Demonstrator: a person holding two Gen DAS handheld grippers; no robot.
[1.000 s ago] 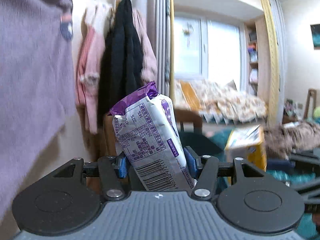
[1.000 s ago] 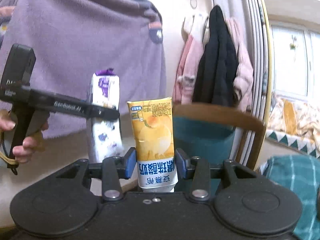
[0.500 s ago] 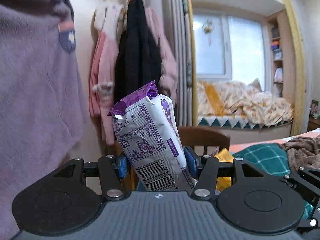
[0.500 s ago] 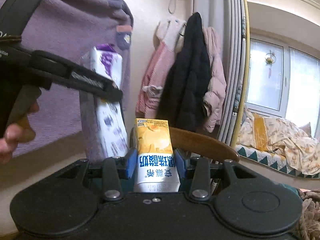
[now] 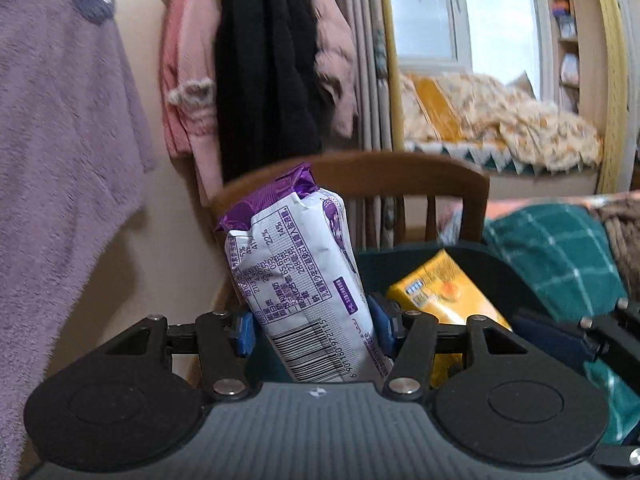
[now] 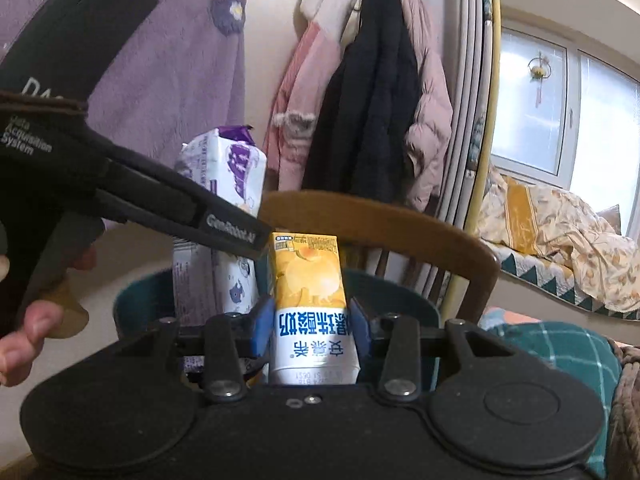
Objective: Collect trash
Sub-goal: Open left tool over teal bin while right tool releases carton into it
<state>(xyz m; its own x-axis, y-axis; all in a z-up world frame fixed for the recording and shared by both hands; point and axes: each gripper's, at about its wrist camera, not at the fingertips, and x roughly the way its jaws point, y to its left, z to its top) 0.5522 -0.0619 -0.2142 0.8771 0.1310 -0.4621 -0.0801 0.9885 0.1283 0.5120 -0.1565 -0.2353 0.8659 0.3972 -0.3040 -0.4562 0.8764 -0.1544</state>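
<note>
My left gripper is shut on a white and purple snack packet and holds it upright. My right gripper is shut on a yellow milk carton, upside down. The carton also shows in the left wrist view, just right of the packet. The packet and the left gripper's arm show in the right wrist view, to the left of the carton. Both items hang over a dark teal bin with a rounded rim, in front of a wooden chair.
A wooden chair back stands just behind the bin. Coats hang on the wall behind it, with a purple fleece garment at left. A green checked blanket lies at right, a window bench with bedding beyond.
Both grippers have tilted down and moved toward the chair, so the teal bin has come into view below the packet and carton. Both grips are unchanged.
</note>
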